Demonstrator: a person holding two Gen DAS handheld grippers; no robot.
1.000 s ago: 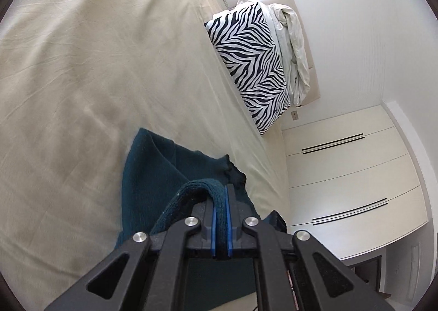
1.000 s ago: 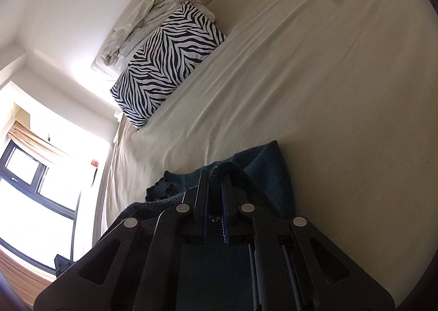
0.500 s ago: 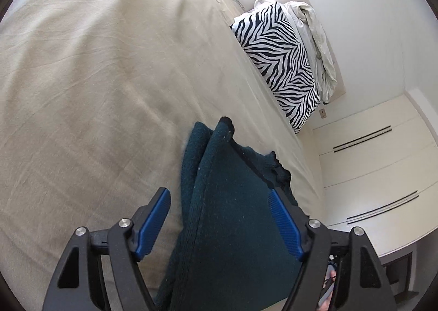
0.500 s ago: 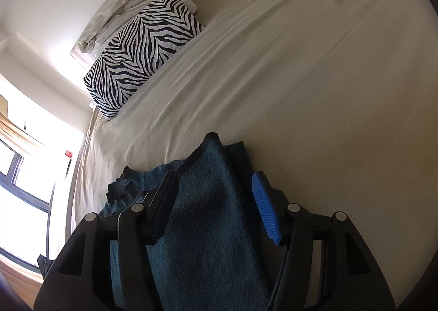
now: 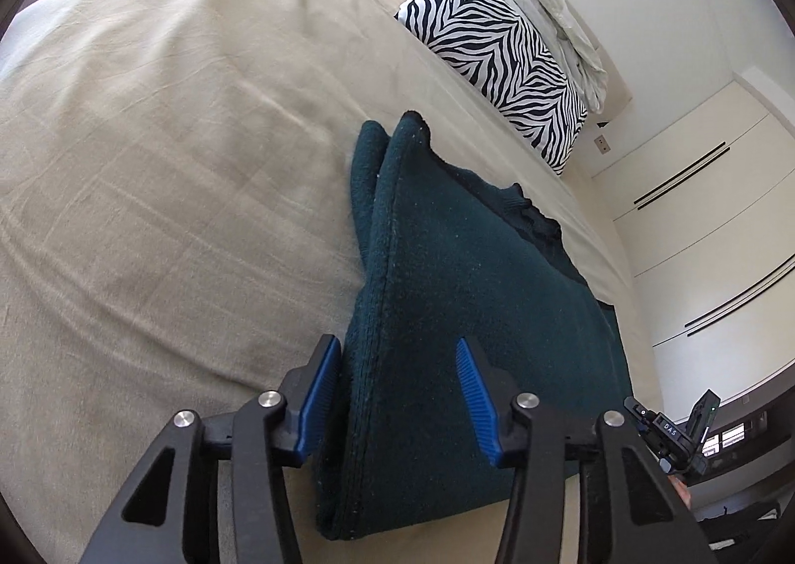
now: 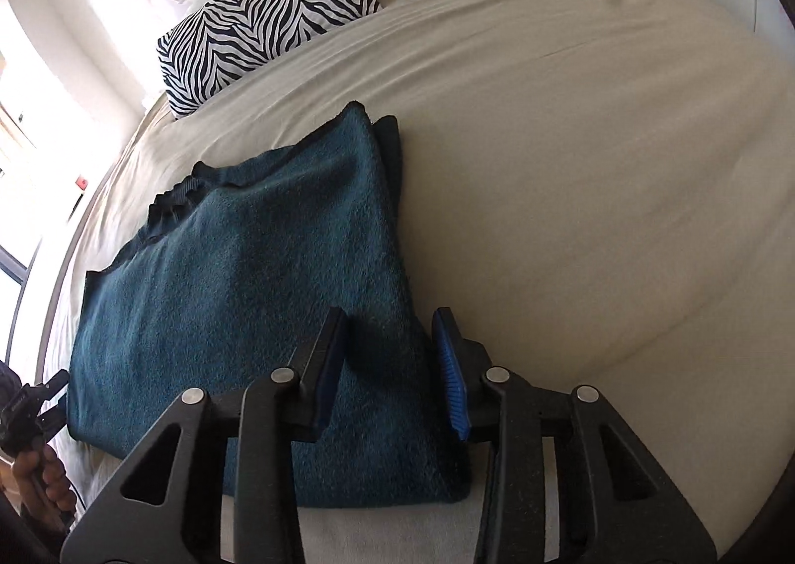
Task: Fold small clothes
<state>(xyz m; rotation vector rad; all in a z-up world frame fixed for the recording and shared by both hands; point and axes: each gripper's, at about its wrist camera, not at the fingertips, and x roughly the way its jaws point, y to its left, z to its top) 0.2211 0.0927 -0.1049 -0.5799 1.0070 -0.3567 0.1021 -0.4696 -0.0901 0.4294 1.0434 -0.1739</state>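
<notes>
The folded dark teal knitted garment [image 5: 477, 315] lay on the beige bed [image 5: 174, 166]; left gripper [image 5: 397, 395] and right gripper [image 6: 392, 365] jaws, spread, were closing astride its edges.

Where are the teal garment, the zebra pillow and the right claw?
teal garment [image 6: 238, 295]: right wrist view, middle of its top layer.
zebra pillow [image 5: 502, 62]: left wrist view, middle of its striped face.
right claw [image 6: 392, 365]: right wrist view, midway between its fingertips, jaws closing over the garment's corner.

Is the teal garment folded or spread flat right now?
Folded. The teal garment lies doubled on the bed sheet, with two stacked layers showing along its far edge and corner.
</notes>
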